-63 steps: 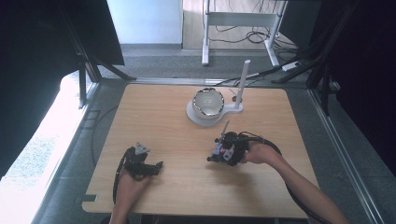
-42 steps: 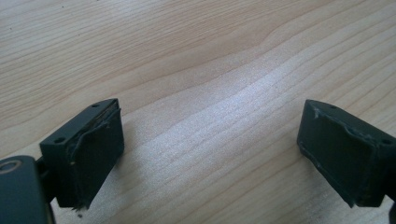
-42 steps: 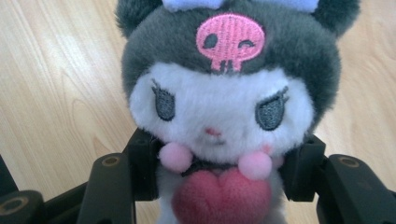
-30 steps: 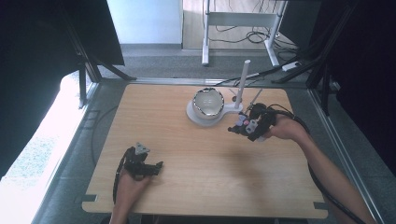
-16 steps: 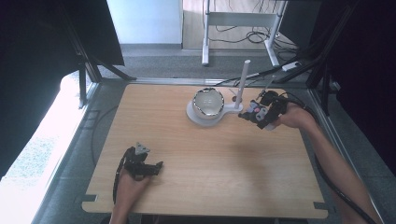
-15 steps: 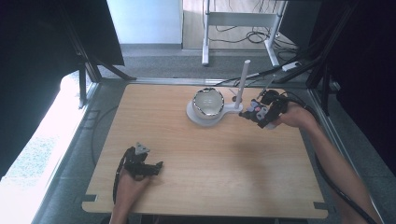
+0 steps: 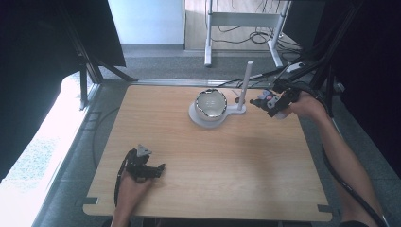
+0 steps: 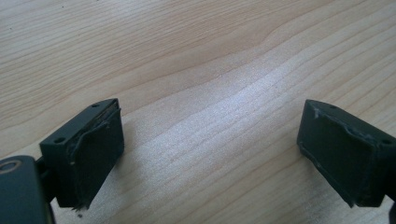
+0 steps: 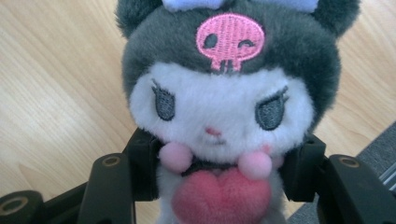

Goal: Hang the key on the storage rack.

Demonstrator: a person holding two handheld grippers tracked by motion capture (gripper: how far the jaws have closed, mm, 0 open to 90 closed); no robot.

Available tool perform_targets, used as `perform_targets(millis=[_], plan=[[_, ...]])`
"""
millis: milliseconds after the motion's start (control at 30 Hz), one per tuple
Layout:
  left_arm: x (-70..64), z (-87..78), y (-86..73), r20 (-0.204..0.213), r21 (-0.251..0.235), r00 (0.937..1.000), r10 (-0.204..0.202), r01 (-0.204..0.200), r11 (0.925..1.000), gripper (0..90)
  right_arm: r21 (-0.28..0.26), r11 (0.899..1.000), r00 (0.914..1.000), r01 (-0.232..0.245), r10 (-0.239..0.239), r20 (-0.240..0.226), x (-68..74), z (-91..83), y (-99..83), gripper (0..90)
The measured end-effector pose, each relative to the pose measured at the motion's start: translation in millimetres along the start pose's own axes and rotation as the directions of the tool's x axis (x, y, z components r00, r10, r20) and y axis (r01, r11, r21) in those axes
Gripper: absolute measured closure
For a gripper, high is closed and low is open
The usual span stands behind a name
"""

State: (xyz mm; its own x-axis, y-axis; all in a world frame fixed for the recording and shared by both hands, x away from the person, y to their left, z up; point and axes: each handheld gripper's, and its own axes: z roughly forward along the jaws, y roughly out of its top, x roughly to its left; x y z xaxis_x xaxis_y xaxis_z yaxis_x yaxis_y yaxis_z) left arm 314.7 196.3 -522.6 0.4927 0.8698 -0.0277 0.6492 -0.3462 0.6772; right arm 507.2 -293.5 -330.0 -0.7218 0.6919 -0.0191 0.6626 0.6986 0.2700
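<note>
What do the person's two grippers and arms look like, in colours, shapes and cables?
Both are black. The left gripper has two blocky jaws with worn flat pads; a grey three-cornered plate sits on top. The right gripper trails a black cable. Both forearms are bare, without sleeves.

Daylight enters the high view from the far side and from the left, where the floor (image 7: 33, 161) beside the desk (image 7: 208, 156) is blown out to near white. The dark surroundings on both sides fall almost to black, so contrast is harsh. The desk itself is evenly lit with a mild sheen, and the metal bowl (image 7: 211, 103) catches a bright reflection (its rim glints). The high view is soft and somewhat grainy. In the left gripper view, a pale glare streaks diagonally across the wood grain, and the near jaws are slightly blurred. In the right gripper view the plush toy (image 9: 224, 107) is sharp enough to show fibres, while the wood behind it is soft.
</note>
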Motion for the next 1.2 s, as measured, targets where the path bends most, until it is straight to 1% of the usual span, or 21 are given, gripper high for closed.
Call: perform_targets(millis=[100,133,167,300,500,700,933,1200], plan=[[0.0,0.0,0.1,0.001,0.001,1.0,-0.001,0.001,1.0,7.2,-0.016,1.0,0.9999,-0.012,0.012,0.008,-5.1,-4.9,2.7,42.3],[0.0,0.0,0.1,0.001,0.001,1.0,-0.001,0.001,1.0,7.2,-0.02,0.999,0.9996,-0.026,0.026,0.01,-6.6,-7.4,4.2,42.3],[0.0,0.0,0.1,0.0,0.0,1.0,0.0,0.0,1.0,7.2,-0.028,0.999,0.9996,-0.026,0.027,0.011,-8.4,-8.8,5.4,42.4],[0.0,0.0,0.0,0.001,0.0,1.0,-0.001,0.001,1.0,7.2,-0.039,0.998,0.9982,-0.054,0.055,0.026,-13.9,-15.4,10.0,42.4],[0.0,0.0,0.0,0.0,0.0,1.0,0.0,0.0,1.0,7.2,-0.061,0.996,0.9963,-0.067,0.071,0.049,-22.1,-25.5,17.0,42.5],[0.1,-0.2,0.2,0.002,0.003,1.0,0.0,0.0,1.0,7.2,-0.089,0.992,0.9928,-0.094,0.1,0.066,-28.4,-34.4,24.4,42.5],[0.2,-0.3,0.2,0.002,0.003,1.0,0.0,0.0,1.0,7.2,-0.127,0.987,0.9902,-0.095,0.107,0.09,-31.8,-38.6,36.1,42.6],[0.2,-0.2,0.2,0.002,0.003,1.0,0.0,0.0,1.0,7.2,-0.153,0.983,0.9863,-0.105,0.122,0.111,-35.6,-40.0,46.2,42.6]])
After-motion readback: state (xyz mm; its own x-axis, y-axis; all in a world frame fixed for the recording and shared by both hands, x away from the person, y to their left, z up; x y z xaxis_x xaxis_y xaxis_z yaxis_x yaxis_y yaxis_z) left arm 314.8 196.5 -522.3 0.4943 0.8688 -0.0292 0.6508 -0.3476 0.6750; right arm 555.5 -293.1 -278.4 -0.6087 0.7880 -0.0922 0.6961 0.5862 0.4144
